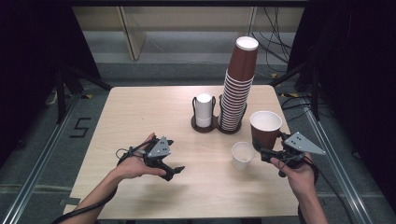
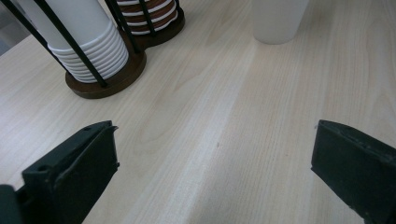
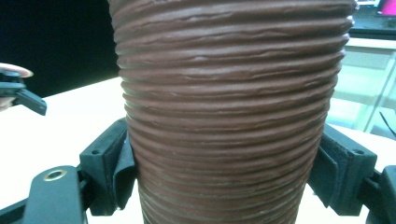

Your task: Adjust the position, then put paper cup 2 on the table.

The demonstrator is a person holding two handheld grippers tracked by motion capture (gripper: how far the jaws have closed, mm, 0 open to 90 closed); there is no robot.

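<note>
The right gripper [image 1: 264, 150] holds a brown ribbed cup [image 1: 265, 128] upright, mouth up, just above the table [image 1: 140, 116] near its right edge. In the right gripper view the two black pads press on the cup's lower wall [image 3: 229, 116] from either side, low enough to leave the rim free; that grip suits setting the cup down or nesting it with another. A white cup [image 1: 243, 155] stands open on the table just beside the brown one, toward the middle of the table, so the likely aim is to pair the two. Whether the brown cup's base touches the table is hard to tell from the high view.

Toward the far edge, right of centre, a dark cup holder [image 1: 205, 125] keeps two stacks: a short white stack [image 1: 203, 110] and a tall brown stack [image 1: 239, 88] that leans a little to the right at its top. The wire posts hold the stacks steady so single cups can be pulled off.

The right hand [image 1: 299, 175] comes in from the near right corner, with its gripper pointing level toward the table's middle. The left hand [image 1: 133, 163] rests low toward the near left, its left gripper [image 1: 175, 171] aimed toward the cups. In the left gripper view its jaws stand wide apart with bare wood between them, holding nothing.
</note>
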